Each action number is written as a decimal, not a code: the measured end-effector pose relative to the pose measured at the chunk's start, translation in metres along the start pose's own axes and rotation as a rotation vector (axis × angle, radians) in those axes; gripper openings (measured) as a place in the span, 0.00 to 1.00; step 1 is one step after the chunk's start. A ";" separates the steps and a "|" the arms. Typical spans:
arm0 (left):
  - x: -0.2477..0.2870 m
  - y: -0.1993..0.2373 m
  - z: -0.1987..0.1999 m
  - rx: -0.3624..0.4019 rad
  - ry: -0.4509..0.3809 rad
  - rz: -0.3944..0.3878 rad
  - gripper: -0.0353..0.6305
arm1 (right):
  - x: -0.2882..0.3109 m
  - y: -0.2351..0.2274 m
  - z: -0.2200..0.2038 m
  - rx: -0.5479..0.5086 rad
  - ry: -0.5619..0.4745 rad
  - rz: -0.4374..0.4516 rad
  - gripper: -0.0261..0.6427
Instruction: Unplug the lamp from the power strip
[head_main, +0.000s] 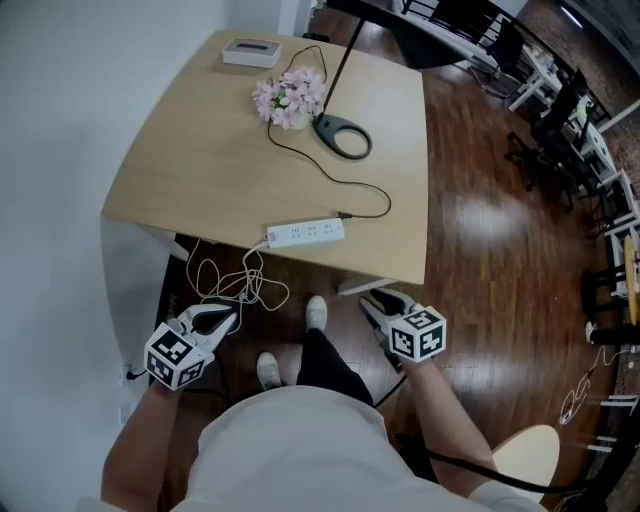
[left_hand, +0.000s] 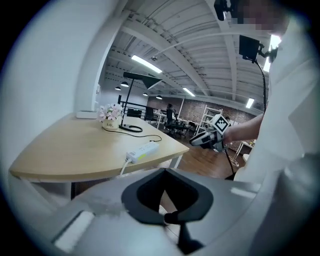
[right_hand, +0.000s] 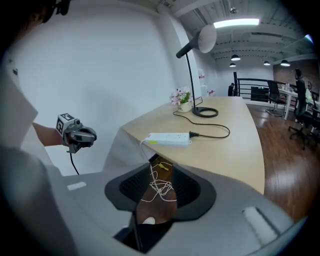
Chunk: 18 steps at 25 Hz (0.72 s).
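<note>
A: Lamp plug (head_main: 343, 214)?
B: In the power strip (head_main: 305, 233), rt end, ahead of both jaw pairs, well apart. Lamp (head_main: 342, 136) farther beyond.
A: Grippers?
B: Left gripper (head_main: 222, 318) & right gripper (head_main: 372, 305) both released, nothing btwn jaws (white cable (head_main: 235, 285) dangles beyond, untouched).

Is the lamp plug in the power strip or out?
In: the black plug sits in the end of the power strip.
</note>
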<state>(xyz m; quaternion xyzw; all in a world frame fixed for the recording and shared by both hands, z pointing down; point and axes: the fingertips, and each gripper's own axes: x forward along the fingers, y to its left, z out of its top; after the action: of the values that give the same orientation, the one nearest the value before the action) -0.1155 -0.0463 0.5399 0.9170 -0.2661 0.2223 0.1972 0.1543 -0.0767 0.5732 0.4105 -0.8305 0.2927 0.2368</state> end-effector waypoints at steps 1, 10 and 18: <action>-0.010 -0.005 -0.004 0.004 -0.007 0.001 0.06 | -0.010 0.015 -0.008 -0.003 -0.008 0.002 0.25; -0.090 -0.059 -0.012 0.049 -0.093 0.092 0.06 | -0.105 0.098 -0.062 -0.055 -0.082 0.019 0.25; -0.136 -0.181 -0.010 0.066 -0.152 0.110 0.06 | -0.208 0.163 -0.105 -0.140 -0.209 0.059 0.25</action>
<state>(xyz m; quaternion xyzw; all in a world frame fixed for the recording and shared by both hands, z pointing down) -0.1178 0.1540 0.4349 0.9213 -0.3228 0.1710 0.1335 0.1513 0.1878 0.4696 0.3965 -0.8808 0.1964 0.1682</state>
